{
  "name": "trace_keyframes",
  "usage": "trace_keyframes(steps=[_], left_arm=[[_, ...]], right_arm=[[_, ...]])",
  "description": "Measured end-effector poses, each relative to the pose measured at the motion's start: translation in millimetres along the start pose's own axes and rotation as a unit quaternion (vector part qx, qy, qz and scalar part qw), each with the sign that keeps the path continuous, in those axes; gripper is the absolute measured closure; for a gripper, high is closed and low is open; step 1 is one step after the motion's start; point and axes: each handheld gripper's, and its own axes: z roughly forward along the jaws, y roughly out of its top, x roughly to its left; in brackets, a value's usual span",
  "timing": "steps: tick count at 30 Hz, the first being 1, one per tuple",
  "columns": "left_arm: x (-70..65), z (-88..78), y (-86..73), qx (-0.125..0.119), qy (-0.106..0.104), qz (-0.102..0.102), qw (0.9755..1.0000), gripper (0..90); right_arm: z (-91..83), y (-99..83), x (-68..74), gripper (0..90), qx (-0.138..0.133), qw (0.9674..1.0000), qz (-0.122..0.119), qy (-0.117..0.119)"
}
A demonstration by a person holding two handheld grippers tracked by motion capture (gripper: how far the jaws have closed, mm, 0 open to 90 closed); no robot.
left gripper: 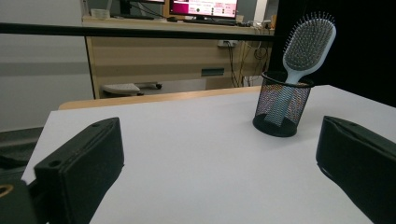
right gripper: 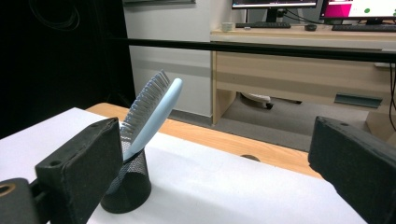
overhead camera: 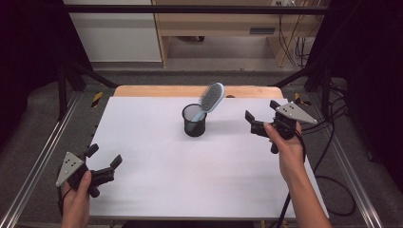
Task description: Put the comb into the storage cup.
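Note:
A light blue hairbrush (overhead camera: 212,96) stands handle-down in a black mesh cup (overhead camera: 194,120) near the middle back of the white table top (overhead camera: 190,166), its head leaning right. The left gripper view has the hairbrush (left gripper: 309,44) and cup (left gripper: 281,108) ahead to the right. My left gripper (overhead camera: 104,156) is open at the front left, nothing between its jaws. My right gripper (overhead camera: 262,113) is open to the right of the cup, a short way off. In the right gripper view the hairbrush (right gripper: 152,111) and cup (right gripper: 127,184) sit partly behind the left jaw.
A wooden strip (overhead camera: 157,90) edges the table's far side. Metal rails (overhead camera: 45,152) run along both sides. Black cables (overhead camera: 332,187) trail at the right. A wooden desk (overhead camera: 223,23) stands beyond the table.

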Motion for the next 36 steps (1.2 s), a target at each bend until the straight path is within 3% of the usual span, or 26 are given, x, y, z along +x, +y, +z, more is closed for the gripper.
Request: trace_keyframes(steps=[10,22,36], left_arm=[[0.9,0.4,0.1,0.003,0.000,0.005,1.0000,1.1],[7.3,1.2,-3.0,0.006,0.002,-0.003,1.0000,1.1],[6.0,3.1,-4.6,0.011,-0.003,0.005,0.9999,1.4]], right_arm=[[-17.5,-13.4,-12.7,4.0,-0.002,0.9999,0.003,-0.016],[-35.0,-27.7,-24.3,4.4,-0.012,0.9993,0.010,-0.033],[-50.4,-46.9,-28.8,4.4,-0.018,0.9989,0.003,-0.043]])
